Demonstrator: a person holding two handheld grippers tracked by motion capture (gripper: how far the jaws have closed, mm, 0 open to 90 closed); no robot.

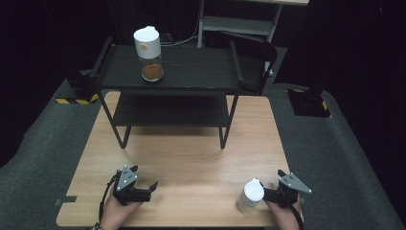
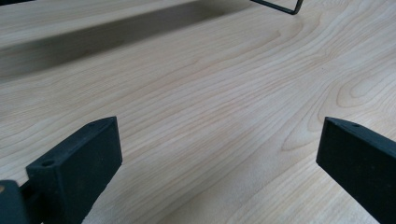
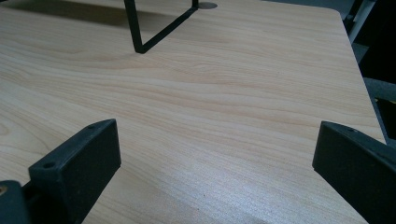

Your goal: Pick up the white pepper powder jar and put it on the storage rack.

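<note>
A clear jar with a white lid stands near the table's front edge, just left of my right gripper. It is outside the jaws, close to or touching the left one; I cannot tell which. In the right gripper view the right gripper is open over bare wood. My left gripper rests at the front left, and in the left gripper view the left gripper is open wide with nothing between its jaws. A second white-lidded jar, with brown powder at its bottom, stands upright on the top shelf of the black rack.
The black two-shelf rack stands across the back of the wooden table. Its thin leg frame is ahead of the right gripper, and another rack leg is far ahead of the left one. Grey carpet surrounds the table.
</note>
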